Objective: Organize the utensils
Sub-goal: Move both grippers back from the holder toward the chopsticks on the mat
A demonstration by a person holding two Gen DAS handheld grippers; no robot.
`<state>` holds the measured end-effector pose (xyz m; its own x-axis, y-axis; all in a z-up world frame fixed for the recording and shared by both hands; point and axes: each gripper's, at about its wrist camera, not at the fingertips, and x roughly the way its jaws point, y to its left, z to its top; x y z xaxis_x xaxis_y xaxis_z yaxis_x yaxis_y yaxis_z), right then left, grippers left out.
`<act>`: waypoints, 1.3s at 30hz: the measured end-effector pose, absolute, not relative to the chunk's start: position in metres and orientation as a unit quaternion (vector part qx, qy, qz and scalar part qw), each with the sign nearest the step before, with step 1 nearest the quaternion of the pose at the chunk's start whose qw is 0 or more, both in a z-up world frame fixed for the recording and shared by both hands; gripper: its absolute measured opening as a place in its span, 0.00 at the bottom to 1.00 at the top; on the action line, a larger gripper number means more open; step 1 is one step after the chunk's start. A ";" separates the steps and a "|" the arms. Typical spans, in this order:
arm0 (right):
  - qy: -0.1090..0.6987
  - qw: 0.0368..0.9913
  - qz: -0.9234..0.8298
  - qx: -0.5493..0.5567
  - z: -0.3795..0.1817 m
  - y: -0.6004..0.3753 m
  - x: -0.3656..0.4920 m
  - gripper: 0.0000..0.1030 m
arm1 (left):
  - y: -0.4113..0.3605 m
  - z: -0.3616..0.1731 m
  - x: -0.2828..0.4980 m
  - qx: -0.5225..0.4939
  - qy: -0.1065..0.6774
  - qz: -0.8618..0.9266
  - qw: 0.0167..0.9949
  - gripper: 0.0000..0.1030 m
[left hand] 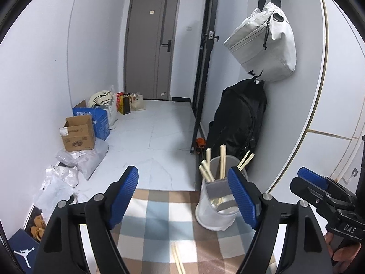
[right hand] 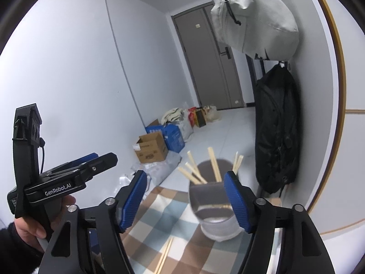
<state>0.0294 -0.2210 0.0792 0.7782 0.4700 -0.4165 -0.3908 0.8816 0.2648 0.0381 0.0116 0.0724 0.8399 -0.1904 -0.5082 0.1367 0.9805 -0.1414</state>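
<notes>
Right wrist view alone shows the hand point(right hand: 34, 219) gripping the left tongs' point(right hand: 100, 159) handle at near left; left wrist view alone shows a shoebox point(left hand: 21, 251) and shoes point(left hand: 37, 228) on the floor. Both tongs are spread with nothing between the pads, left tongs point(left hand: 182, 196) and right tongs point(right hand: 186, 202) angled down toward the translucent utensil cup point(left hand: 214, 214) holding upright chopsticks point(left hand: 222, 162). The cup stands on the checked-cloth surface point(left hand: 155, 223), a loose chopstick pair point(left hand: 178, 260) lying nearer; white bag point(left hand: 262, 43) and black backpack point(left hand: 239, 118) hang on the right wall.

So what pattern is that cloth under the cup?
Checked cloth, blue, tan and white squares; clearest in the left wrist view.
</notes>
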 end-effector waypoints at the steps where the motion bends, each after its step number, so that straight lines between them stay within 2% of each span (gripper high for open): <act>1: 0.243 0.939 0.230 0.080 0.076 -0.219 0.027 0.70 | 0.013 0.070 0.035 -0.049 0.270 -0.083 0.958 0.75; 14: 0.290 0.926 0.238 0.050 0.023 -0.184 0.012 0.81 | 0.040 0.013 0.009 -0.074 0.301 -0.036 0.950 0.81; 29: 0.417 0.875 0.245 0.000 -0.065 -0.129 0.044 0.80 | 0.081 -0.049 0.011 -0.106 0.379 0.009 0.919 0.81; 32: 0.443 0.862 0.246 -0.007 -0.082 -0.117 0.056 0.68 | 0.086 -0.056 0.012 -0.107 0.389 0.010 0.915 0.81; 34: 0.459 0.856 0.238 -0.012 -0.093 -0.110 0.063 0.66 | 0.090 -0.060 0.013 -0.108 0.395 0.012 0.912 0.81; 36: 0.473 0.850 0.231 -0.017 -0.103 -0.104 0.070 0.54 | 0.094 -0.061 0.015 -0.113 0.402 0.011 0.909 0.81; 39: 0.489 0.844 0.218 -0.028 -0.115 -0.096 0.077 0.45 | 0.101 -0.062 0.017 -0.122 0.403 0.014 0.907 0.81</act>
